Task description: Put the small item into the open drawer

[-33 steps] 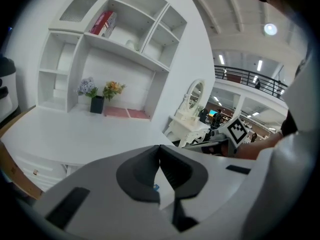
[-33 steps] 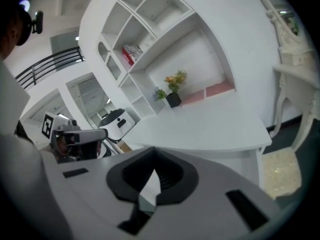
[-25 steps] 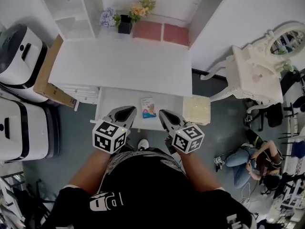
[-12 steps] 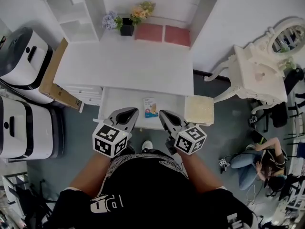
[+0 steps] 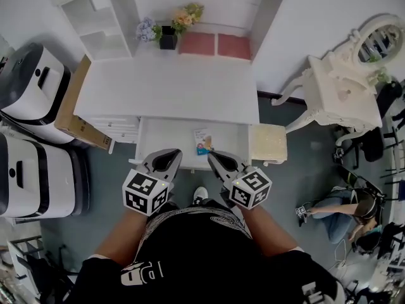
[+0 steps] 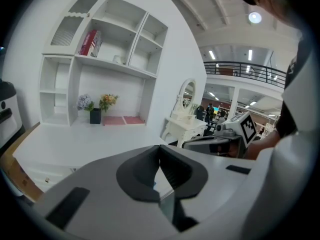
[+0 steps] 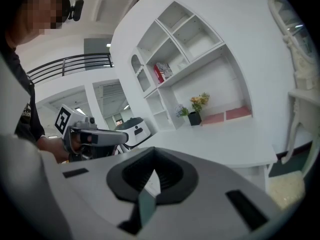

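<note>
The white drawer (image 5: 166, 136) under the desk (image 5: 171, 87) stands pulled out. A small flat packet with blue and orange print (image 5: 203, 141) lies inside it, right of the middle. My left gripper (image 5: 171, 153) is over the drawer's front edge, shut and empty; its jaws meet in the left gripper view (image 6: 160, 147). My right gripper (image 5: 213, 154) hangs just in front of the packet, apart from it, also shut with nothing between its jaws (image 7: 152, 158).
On the desk's back edge are a black pot of flowers (image 5: 168, 35) and two red pads (image 5: 218, 45). A cream-cushioned stool (image 5: 268, 143) stands right of the drawer, a white vanity (image 5: 338, 94) beyond it. White appliances (image 5: 30, 87) and a cardboard box (image 5: 71, 116) stand at the left. A person (image 5: 345, 209) sits on the floor.
Both grippers have drawn back a little toward my body, from over the drawer to its front edge. The packet stays in the drawer. Both stay shut.
</note>
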The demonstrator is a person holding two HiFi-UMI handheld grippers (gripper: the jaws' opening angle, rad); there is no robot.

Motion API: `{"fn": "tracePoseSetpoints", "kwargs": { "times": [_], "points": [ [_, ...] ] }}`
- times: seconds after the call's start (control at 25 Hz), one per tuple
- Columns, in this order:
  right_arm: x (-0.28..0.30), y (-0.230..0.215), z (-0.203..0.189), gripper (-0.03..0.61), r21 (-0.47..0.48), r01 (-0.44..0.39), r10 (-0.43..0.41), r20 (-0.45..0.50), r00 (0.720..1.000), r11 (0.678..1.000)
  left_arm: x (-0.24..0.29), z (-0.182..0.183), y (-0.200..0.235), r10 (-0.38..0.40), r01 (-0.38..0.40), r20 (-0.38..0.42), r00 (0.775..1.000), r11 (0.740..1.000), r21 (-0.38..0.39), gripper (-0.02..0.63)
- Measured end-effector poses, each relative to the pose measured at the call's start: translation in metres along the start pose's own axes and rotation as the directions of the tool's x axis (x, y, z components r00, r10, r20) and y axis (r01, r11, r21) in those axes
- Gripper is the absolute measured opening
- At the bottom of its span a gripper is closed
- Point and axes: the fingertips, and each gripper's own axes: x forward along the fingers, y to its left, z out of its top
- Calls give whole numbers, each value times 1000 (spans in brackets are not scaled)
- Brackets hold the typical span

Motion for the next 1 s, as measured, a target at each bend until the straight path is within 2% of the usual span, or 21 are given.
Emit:
{"fn": "tracePoseSetpoints", "kwargs": {
  "times": [0.24, 0.52, 0.76, 1.0],
  "points": [
    [2, 32, -12, 6, -1, 44, -44, -7, 999, 999, -32, -10, 1, -37, 37, 7, 999, 999, 7, 14],
    [3, 88, -35, 6, 118, 71, -70, -13, 997, 991, -86, -28, 2, -80, 80, 30, 996, 997, 2, 14],
    [-16, 142, -46, 6, 67, 130, -131, 15, 991, 989, -130, -56, -10, -128, 128, 39, 991, 992, -20, 14],
    [-44, 162, -64, 6, 77, 197, -200, 33, 979, 977, -140, -74, -29, -194, 194, 19, 981, 981, 7, 14]
  ]
}}
